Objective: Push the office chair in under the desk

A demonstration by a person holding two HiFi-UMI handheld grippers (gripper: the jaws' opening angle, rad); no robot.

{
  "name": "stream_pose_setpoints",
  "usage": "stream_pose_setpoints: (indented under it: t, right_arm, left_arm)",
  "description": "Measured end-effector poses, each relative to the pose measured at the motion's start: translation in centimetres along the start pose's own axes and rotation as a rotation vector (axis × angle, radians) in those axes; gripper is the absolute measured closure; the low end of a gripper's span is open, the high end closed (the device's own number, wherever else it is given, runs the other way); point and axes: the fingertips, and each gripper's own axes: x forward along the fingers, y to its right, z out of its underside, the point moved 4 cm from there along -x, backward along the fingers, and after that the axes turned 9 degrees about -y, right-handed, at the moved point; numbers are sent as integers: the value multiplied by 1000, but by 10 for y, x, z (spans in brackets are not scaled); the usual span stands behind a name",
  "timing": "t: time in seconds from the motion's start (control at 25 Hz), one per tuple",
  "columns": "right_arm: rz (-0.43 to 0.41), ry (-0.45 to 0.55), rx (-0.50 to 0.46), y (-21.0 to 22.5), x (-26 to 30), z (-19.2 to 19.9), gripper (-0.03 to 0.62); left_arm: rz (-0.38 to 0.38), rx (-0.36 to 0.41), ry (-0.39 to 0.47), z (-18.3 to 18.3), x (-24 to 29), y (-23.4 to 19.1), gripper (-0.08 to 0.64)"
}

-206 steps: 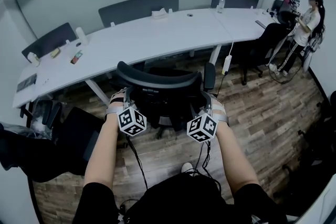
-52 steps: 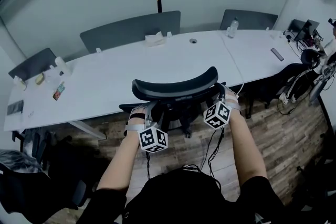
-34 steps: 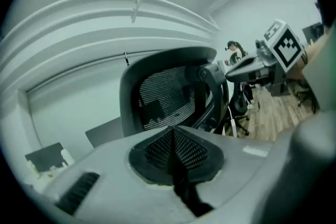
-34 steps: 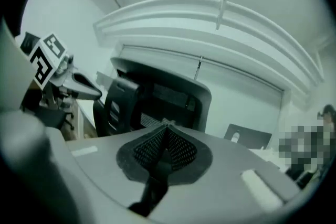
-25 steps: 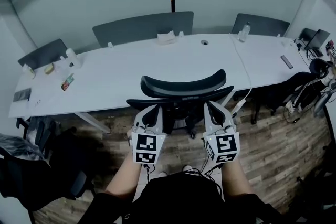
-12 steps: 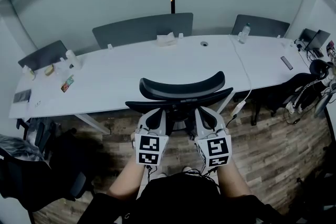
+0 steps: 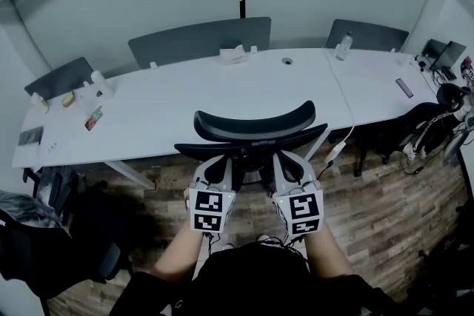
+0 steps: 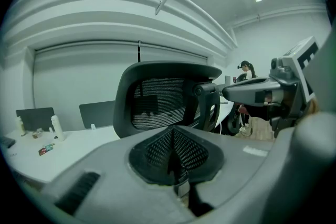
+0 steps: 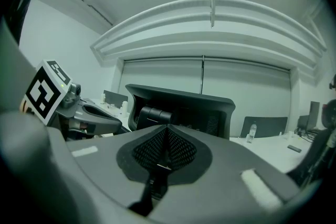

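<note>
Now holding the left gripper (image 7: 221, 160) and the right gripper (image 7: 281, 159) side by side at the lower centre of the head view, both pointing up the frame. Pressing each pair of jaws fully together and clamping nothing, with only the meshed black pads (image 8: 186, 152) meeting in a seam in the left gripper view and in the right gripper view alike. Reaching up to the lower edge of the backrest of the office chair (image 7: 254, 125), one gripper at either side of its spine, without making clear whether touching it or stopping just short. Facing the chair from behind, with its mesh back filling the middle of both gripper views. Finding the chair at the centre of the frame, right against the near edge of the long white table (image 7: 170, 103), with its headrest overlapping the table top in the picture and its seat hidden below the backrest. Seeing, farther out on the table, a tissue box (image 7: 235, 53) at the upper middle, a water bottle (image 7: 342, 47) at the upper right and a few small items (image 7: 92, 117) at the left. Showing grey dividers (image 7: 200, 41) along the table's far edge, and wooden floor (image 7: 370, 185) at the lower right.
</note>
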Motion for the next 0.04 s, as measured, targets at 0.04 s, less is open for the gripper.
stream_pose_setpoints:
  t: [0.04]
  right_arm:
    - [0,-2,-2,0,1,1,586]
  left_arm:
    - [-2,-1,-2,1,0,-1,552]
